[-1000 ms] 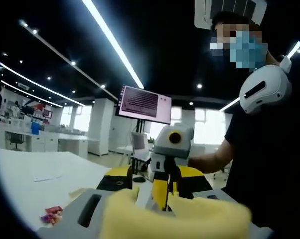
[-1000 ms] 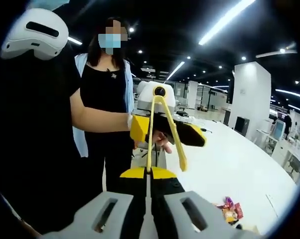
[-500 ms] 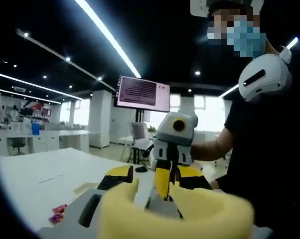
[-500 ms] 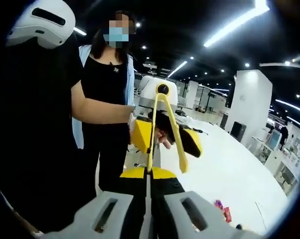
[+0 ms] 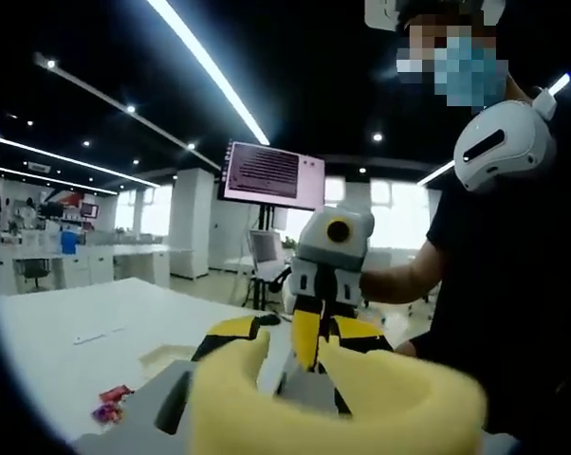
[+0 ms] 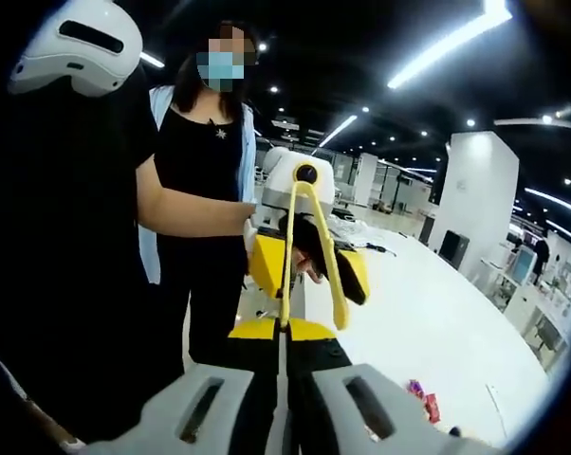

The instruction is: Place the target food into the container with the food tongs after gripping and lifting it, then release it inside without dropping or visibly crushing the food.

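yellow food tongs (image 6: 309,256) | white table (image 6: 428,332) | wrapped snacks (image 5: 109,404) | monitor (image 5: 271,176)

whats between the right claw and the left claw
The tongs, clamped in the right claw, rising toward the left claw; seen in the right gripper view.

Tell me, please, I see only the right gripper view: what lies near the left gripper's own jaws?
Observer: A soft-looking yellow mass spreads across the bottom of the left gripper view, covering the base of the jaws. I cannot tell what it is.
Operator: And what is behind my right gripper there?
Observer: A lit monitor on a stand is behind the right gripper.
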The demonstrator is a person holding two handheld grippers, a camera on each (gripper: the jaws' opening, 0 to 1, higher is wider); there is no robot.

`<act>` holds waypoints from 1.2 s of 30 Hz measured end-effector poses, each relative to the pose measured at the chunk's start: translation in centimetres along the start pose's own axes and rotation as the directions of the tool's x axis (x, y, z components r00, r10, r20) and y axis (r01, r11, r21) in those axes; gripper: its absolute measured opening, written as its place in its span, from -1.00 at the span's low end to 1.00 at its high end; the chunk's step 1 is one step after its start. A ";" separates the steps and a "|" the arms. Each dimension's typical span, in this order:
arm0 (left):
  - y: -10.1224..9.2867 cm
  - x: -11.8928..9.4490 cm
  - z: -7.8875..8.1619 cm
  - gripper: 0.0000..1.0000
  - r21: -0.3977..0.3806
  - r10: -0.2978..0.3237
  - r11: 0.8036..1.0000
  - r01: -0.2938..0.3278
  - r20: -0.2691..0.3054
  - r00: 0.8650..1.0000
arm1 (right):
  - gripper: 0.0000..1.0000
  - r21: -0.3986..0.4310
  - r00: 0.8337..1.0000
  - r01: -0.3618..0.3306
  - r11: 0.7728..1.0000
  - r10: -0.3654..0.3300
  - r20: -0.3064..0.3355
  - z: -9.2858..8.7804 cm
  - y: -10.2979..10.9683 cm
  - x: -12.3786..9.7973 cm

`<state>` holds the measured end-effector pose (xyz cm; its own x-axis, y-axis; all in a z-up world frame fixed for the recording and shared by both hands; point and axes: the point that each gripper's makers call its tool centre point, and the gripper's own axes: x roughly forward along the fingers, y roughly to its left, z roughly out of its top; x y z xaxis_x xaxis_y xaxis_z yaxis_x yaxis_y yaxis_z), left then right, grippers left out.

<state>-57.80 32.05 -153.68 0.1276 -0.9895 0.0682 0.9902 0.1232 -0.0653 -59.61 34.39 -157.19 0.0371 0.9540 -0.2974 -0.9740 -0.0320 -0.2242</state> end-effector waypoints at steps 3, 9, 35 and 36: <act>0.1 0.1 0.0 -0.53 -0.006 0.006 1.000 -0.006 0.003 1.000 | -0.98 0.002 1.000 0.009 1.000 -0.009 0.003 0.0 -0.2 -0.1; 0.4 0.2 0.0 -0.57 -0.015 0.020 1.000 -0.020 0.001 1.000 | -0.96 0.036 0.999 0.026 0.999 -0.027 0.024 -0.3 -0.8 -0.3; 5.0 -1.5 -6.1 -0.59 -0.030 0.166 0.985 -0.171 -0.108 0.980 | -0.83 0.628 0.856 0.324 0.707 -0.502 0.125 -8.3 -3.3 -7.0; 5.3 -1.6 -6.4 -0.59 -0.032 0.171 0.984 -0.175 -0.108 0.979 | -0.83 0.638 0.850 0.329 0.696 -0.513 0.122 -8.5 -3.3 -7.2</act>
<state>-53.15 33.80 -160.47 0.2879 -0.9562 -0.0522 0.9503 0.2920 -0.1083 -54.76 25.14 -162.20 0.5041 0.8633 -0.0247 -0.8083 0.4817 0.3386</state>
